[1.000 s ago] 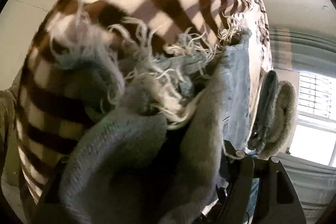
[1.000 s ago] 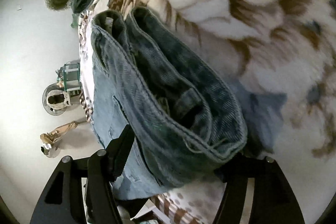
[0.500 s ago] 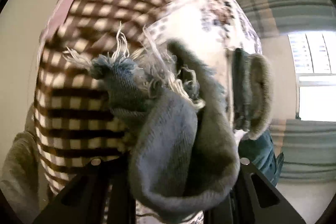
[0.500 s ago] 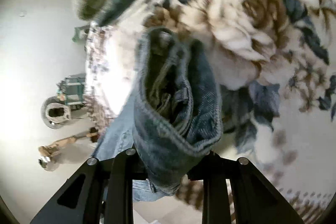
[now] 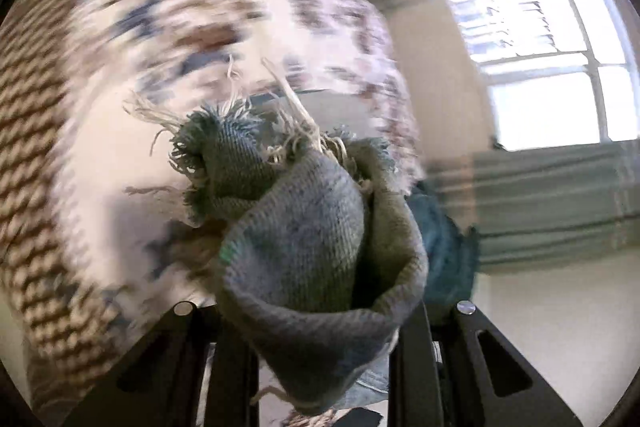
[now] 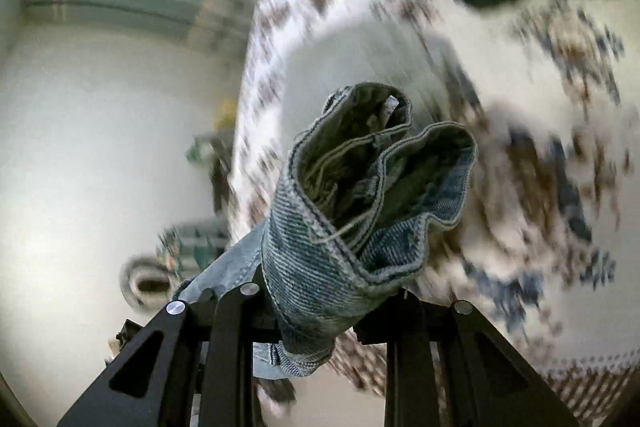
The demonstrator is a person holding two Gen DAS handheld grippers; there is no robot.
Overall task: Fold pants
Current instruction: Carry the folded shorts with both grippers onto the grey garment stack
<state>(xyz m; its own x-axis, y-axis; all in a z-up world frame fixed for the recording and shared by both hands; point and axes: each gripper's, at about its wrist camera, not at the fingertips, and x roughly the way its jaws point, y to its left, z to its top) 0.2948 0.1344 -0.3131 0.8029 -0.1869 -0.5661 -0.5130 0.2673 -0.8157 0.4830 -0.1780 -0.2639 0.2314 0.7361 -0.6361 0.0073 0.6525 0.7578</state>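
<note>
Bunching between both hand-held grippers, frayed denim pants (image 5: 304,227) sag.

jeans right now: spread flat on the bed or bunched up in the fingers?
Bunched, not spread. The left gripper clamps the jeans at the frayed hem; the right gripper clamps the waistband. Whether the middle is off the bedspread: cannot tell.

My left wrist camera looks forward along my fingers, very close on the frayed grey-blue denim pants (image 5: 304,227), toward a bright paned window (image 5: 544,67). My right one faces likewise. Both share the blurred floral cream bedspread (image 6: 520,167).
</note>
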